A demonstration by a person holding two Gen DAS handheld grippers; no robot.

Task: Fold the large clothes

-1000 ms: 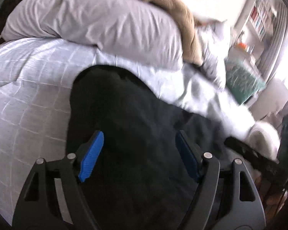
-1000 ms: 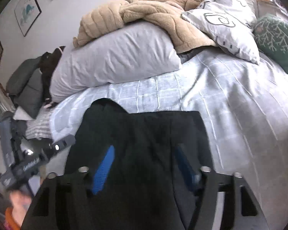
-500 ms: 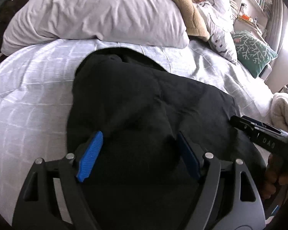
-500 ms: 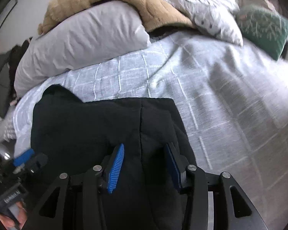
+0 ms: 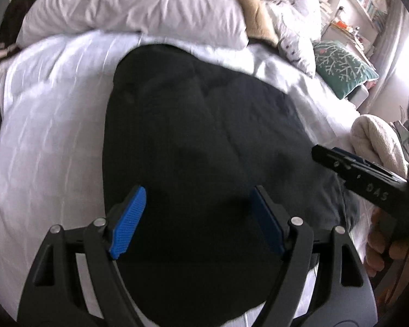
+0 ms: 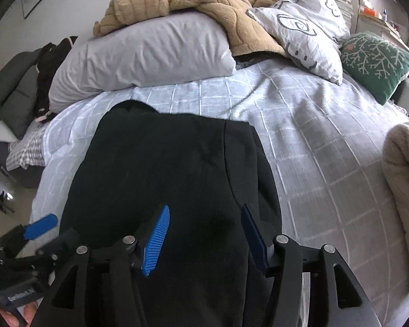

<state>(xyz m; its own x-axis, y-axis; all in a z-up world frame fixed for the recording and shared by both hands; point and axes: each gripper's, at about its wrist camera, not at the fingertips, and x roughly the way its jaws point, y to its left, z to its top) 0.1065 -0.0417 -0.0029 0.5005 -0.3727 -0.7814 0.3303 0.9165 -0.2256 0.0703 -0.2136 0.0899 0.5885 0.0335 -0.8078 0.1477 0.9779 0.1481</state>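
Observation:
A black garment [image 5: 204,122] [image 6: 163,163] lies flat on the bed's pale checked duvet [image 6: 313,136], with a lengthwise fold line near its right side. My left gripper [image 5: 198,190] hovers over the garment's near part, jaws wide open, pads clear of the cloth. My right gripper [image 6: 204,209] is over the near right part beside the fold line. Its jaws are opening, with black cloth under and between them but not pinched. The right gripper [image 5: 340,163] also shows at the garment's right edge, and the left gripper [image 6: 41,224] at its lower left.
A grey pillow [image 6: 150,54] and a tan blanket [image 6: 204,0] are piled at the head of the bed. A patterned pillow [image 6: 308,27] and a green cushion [image 6: 376,60] lie at the far right. A cream throw [image 6: 403,169] sits at the right edge, dark clothes [image 6: 19,87] at the left.
Both grippers have slid sideways over the black garment. The right jaws narrowed, then widened again. The left jaws stayed wide.

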